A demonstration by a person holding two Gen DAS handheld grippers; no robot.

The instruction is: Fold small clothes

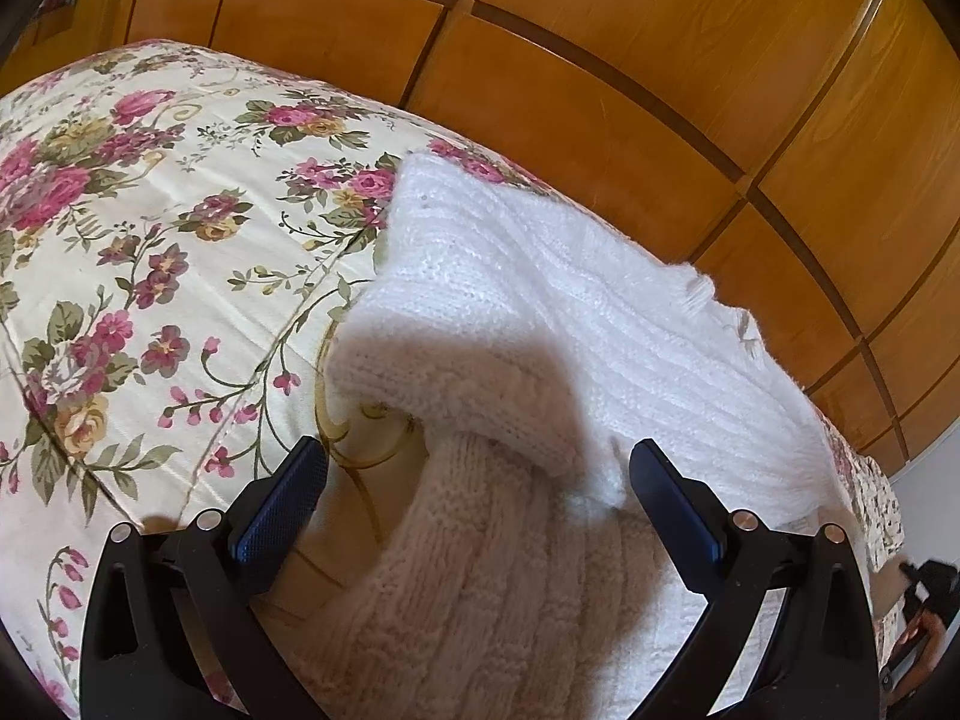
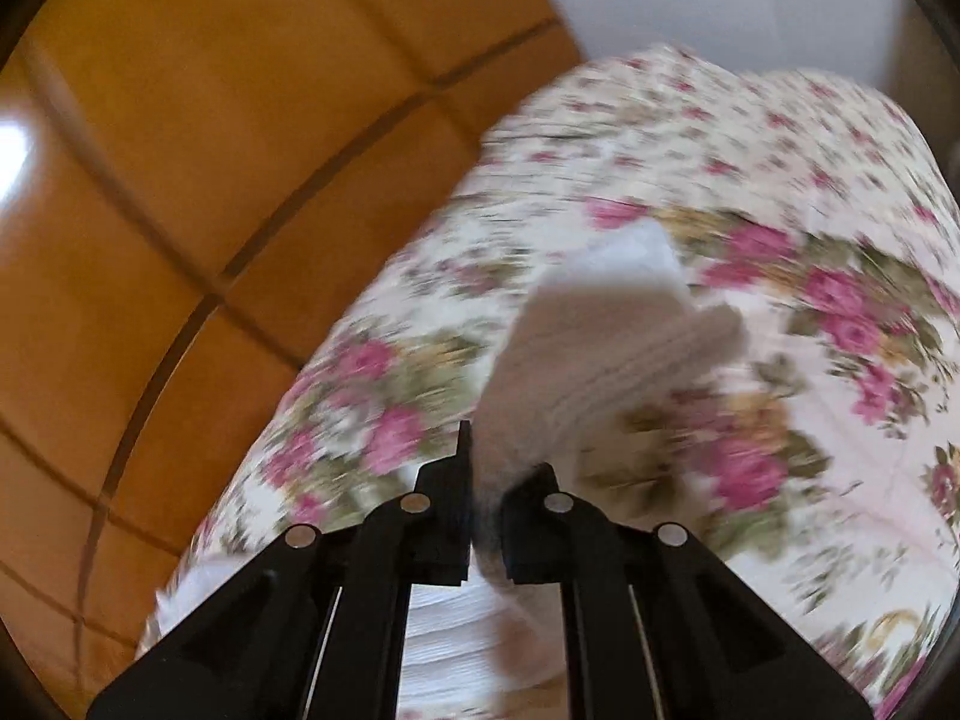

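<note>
A white knitted sweater (image 1: 540, 312) lies on a floral bedspread (image 1: 150, 228), near the edge of the bed that faces a wall of wooden wardrobe panels (image 1: 630, 60). In the left wrist view the garment's ribbed body spreads flat toward the far side, while a nearer portion is turned over on itself into a thick roll, and a cable-patterned part runs down between the fingers toward the camera. The left gripper (image 1: 477, 474) hovers with its jaws spread wide — the blue-padded left finger (image 1: 282, 510) stands over bare bedspread just beside the knit, the other over the sweater — and nothing is pinched between them. The right wrist view is badly blurred (only the broad shapes can be read), yet the right gripper (image 2: 501, 483) has its jaws drawn close together with a strip of the white knit (image 2: 600, 354) caught between them; the fabric rises away from the fingers, lifted clear of the rose-printed cover. There are no boxes, baskets or drawers open in either view; the sweater rests on the bed alone.
</note>
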